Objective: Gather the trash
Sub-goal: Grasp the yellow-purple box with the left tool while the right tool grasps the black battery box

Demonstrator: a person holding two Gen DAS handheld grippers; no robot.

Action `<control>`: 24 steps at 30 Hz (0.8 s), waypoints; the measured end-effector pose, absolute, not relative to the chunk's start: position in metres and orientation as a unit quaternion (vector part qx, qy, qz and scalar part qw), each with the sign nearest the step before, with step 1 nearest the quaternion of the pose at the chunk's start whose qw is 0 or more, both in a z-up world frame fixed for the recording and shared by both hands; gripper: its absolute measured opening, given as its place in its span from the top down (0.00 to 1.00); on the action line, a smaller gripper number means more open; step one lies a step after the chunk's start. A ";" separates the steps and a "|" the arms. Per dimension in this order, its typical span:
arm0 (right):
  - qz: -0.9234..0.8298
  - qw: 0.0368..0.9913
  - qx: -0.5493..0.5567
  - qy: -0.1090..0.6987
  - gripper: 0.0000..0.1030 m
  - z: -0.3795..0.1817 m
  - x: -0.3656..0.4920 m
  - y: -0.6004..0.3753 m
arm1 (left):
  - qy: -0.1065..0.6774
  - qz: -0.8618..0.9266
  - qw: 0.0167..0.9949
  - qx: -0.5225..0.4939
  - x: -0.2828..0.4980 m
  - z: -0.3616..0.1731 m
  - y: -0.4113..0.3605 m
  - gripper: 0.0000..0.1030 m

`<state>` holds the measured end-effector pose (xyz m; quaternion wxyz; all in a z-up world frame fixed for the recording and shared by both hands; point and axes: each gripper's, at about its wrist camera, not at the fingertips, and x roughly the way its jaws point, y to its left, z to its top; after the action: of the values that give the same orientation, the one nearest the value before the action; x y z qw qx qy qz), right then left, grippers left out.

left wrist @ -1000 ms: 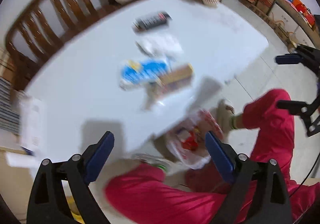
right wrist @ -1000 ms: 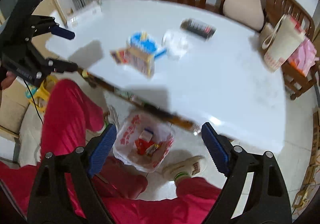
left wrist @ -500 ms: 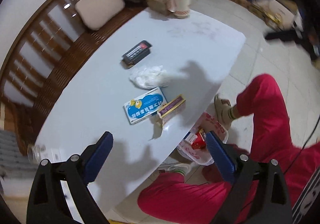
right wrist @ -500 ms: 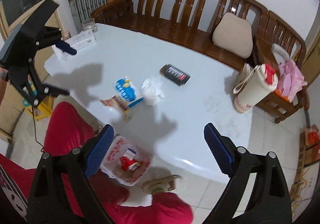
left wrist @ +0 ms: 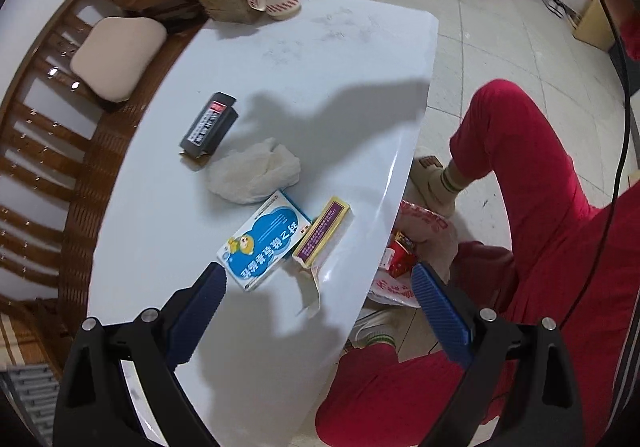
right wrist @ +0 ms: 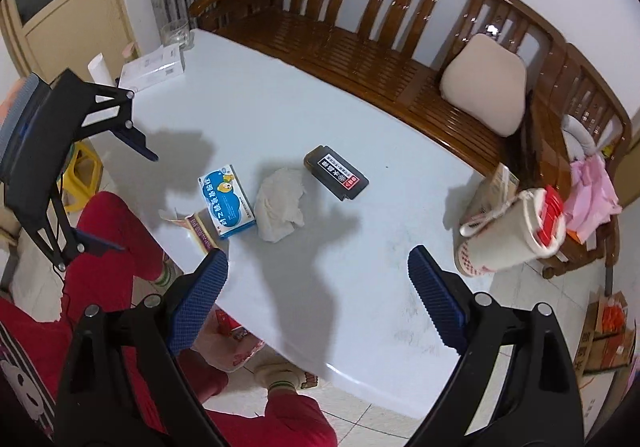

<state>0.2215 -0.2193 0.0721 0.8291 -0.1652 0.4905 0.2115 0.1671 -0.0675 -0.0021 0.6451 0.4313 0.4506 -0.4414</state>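
On the white table (left wrist: 304,59) lie a black box (left wrist: 207,126), a crumpled white tissue (left wrist: 254,172), a blue-and-white box (left wrist: 265,241) and a yellow-purple box (left wrist: 323,238) with an open flap near the front edge. The same items show in the right wrist view: black box (right wrist: 336,172), tissue (right wrist: 280,205), blue box (right wrist: 227,200), yellow-purple box (right wrist: 202,233). A plastic trash bag (left wrist: 412,247) with red wrappers sits on the floor below the table edge. My left gripper (left wrist: 316,291) is open and empty above the front edge; it also shows in the right wrist view (right wrist: 116,195). My right gripper (right wrist: 316,287) is open and empty above the table.
A wooden bench (right wrist: 360,47) with a beige cushion (right wrist: 484,83) runs behind the table. A white tote bag (right wrist: 508,235) stands at the table's end. A white box (right wrist: 154,67) and a glass (right wrist: 175,32) sit at the far corner. The person's red-clad legs (left wrist: 520,175) are beside the table.
Both grippers have risen and pulled back from the table, so the views widened. The trash items have not moved.
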 end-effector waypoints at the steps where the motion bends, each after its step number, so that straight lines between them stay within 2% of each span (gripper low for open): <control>1: 0.216 0.825 -0.165 0.495 0.13 0.068 0.227 -0.218 | 0.453 -0.445 0.641 0.431 0.170 -0.007 -0.069 0.11; 15: 0.252 0.762 -0.200 0.561 0.13 -0.010 0.316 -0.200 | 0.461 -0.490 0.581 0.459 0.189 -0.081 -0.093 0.11; 24: 0.271 0.725 -0.218 0.594 0.13 -0.063 0.369 -0.184 | 0.465 -0.518 0.571 0.435 0.199 -0.088 -0.089 0.12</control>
<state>0.3689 -0.1845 -0.0628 0.7250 -0.2179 0.5944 0.2713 0.1990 -0.0889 -0.0884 0.5711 0.4352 0.4648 -0.5181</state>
